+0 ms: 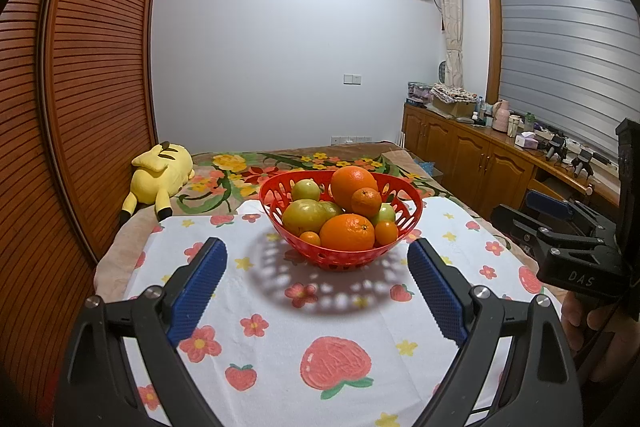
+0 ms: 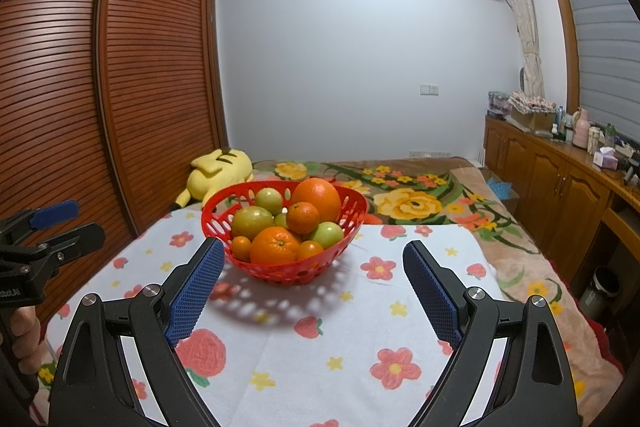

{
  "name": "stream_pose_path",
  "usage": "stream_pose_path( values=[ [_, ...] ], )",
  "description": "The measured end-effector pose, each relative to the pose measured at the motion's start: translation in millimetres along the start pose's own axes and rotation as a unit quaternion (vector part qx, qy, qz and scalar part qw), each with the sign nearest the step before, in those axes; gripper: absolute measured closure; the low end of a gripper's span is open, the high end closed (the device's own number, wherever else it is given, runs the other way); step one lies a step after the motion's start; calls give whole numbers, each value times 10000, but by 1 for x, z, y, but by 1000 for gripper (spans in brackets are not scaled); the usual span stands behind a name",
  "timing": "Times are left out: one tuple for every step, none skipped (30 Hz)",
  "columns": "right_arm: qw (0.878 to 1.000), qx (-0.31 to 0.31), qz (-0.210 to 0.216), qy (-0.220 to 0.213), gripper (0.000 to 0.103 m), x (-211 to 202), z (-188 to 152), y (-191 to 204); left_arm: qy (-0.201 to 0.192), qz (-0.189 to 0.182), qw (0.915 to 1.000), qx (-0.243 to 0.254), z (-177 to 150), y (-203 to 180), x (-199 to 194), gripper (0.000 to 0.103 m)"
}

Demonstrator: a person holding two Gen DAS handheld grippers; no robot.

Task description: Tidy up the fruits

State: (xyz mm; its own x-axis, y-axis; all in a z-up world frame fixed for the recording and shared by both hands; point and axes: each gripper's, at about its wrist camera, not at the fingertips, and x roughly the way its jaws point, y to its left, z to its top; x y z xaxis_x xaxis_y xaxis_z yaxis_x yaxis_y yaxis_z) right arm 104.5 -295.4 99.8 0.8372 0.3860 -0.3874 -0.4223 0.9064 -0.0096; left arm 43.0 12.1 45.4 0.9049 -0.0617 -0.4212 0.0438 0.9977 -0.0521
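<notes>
The bed (image 1: 352, 155) under its floral blanket fills the room's middle, and a white cloth (image 1: 280, 327) printed with strawberries and flowers is spread over its near end. On that cloth stands a red perforated basket (image 1: 414, 215), upright, with all the fruit in view heaped inside it: 1 large orange (image 1: 353, 185) on top at the back, another orange (image 1: 347, 231) at the front, greenish-yellow fruits (image 1: 305, 215) on the left and behind, and several small tangerines (image 1: 366, 202) tucked between them. No fruit lies loose on the cloth in either view.

Both tools hang short of the basket. The left gripper (image 1: 316, 287) is released, jaws spread wide and holding nothing; the right gripper (image 2: 314, 287) is likewise spread and empty, with the basket just beyond its left finger.

My judgement: this fits 2 stages alike, a full basket waiting to be sorted out or fruit already gathered into it. The pictures do not settle which, so no particular move can be called for from here.
</notes>
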Motion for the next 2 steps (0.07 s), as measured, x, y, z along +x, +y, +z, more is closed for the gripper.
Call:
stream_pose_path(
  values=[
    [10000,2,2,-3,10,0,0,0,3,5,10000,1,0,0,0,10],
    [10000,8,3,-7,10,1,0,-1,5,10,10000,6,1,-1,-1,10]
  ],
)
